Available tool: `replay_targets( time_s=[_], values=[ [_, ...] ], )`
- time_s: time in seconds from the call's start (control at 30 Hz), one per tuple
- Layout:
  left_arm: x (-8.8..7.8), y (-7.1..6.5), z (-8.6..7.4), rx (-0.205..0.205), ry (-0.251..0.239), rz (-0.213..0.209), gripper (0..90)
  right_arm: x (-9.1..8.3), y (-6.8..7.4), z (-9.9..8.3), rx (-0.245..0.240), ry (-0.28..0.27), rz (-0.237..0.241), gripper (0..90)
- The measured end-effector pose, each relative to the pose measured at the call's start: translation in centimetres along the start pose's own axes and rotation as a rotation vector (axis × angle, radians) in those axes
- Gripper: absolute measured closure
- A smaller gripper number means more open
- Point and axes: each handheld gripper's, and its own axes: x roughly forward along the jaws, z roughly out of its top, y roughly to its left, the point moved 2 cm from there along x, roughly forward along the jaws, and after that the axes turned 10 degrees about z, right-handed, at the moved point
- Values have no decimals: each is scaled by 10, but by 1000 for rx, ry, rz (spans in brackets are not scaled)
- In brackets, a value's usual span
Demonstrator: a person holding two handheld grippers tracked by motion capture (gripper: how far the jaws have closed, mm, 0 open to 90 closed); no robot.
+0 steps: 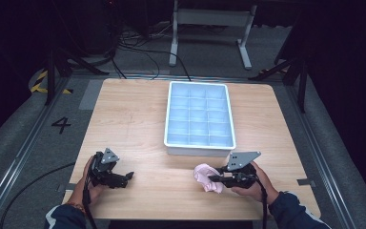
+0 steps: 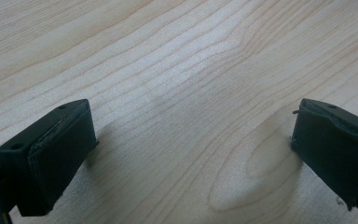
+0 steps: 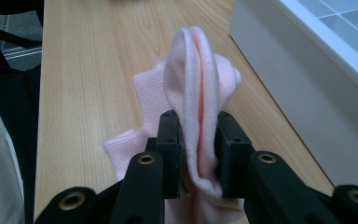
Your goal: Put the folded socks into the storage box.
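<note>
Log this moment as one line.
right gripper: shut on pink cloth | left gripper: open, empty, over table | tray: empty

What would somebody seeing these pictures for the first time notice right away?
Probably the pink cloth, pinched between the jaws of the right tool near the table's front edge, just in front of the tray. Next comes the white divided tray, sitting mid-table with its visible compartments empty. The left tool rests open at the front left, nothing between its jaws but bare wooden table.
</note>
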Motion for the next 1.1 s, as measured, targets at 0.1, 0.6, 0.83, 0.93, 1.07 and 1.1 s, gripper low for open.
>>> replay_targets(
  time_s=[0.1, 0.6, 0.83, 0.93, 1.07, 1.1],
  values=[
    [0, 0, 0, 0, 0, 0, 0, -5, 0, 1, -3, -10, -9, 742],
    [0, 0, 0, -1, -2, 0, 0, -30, 2, 7, -27, -63, -56, 742],
    [0, 0, 0, 0, -1, 0, 0, -42, -1, 8, -32, -87, -79, 742],
    [0, 0, 0, 0, 0, 0, 0, -47, -2, 8, -32, -95, -88, 742],
    [0, 0, 0, 0, 1, 1, 0, -53, -3, 8, -29, -110, -102, 742],
    [0, 0, 0, -1, -1, 1, 0, -57, -4, 8, -27, -116, -110, 742]
  ],
)
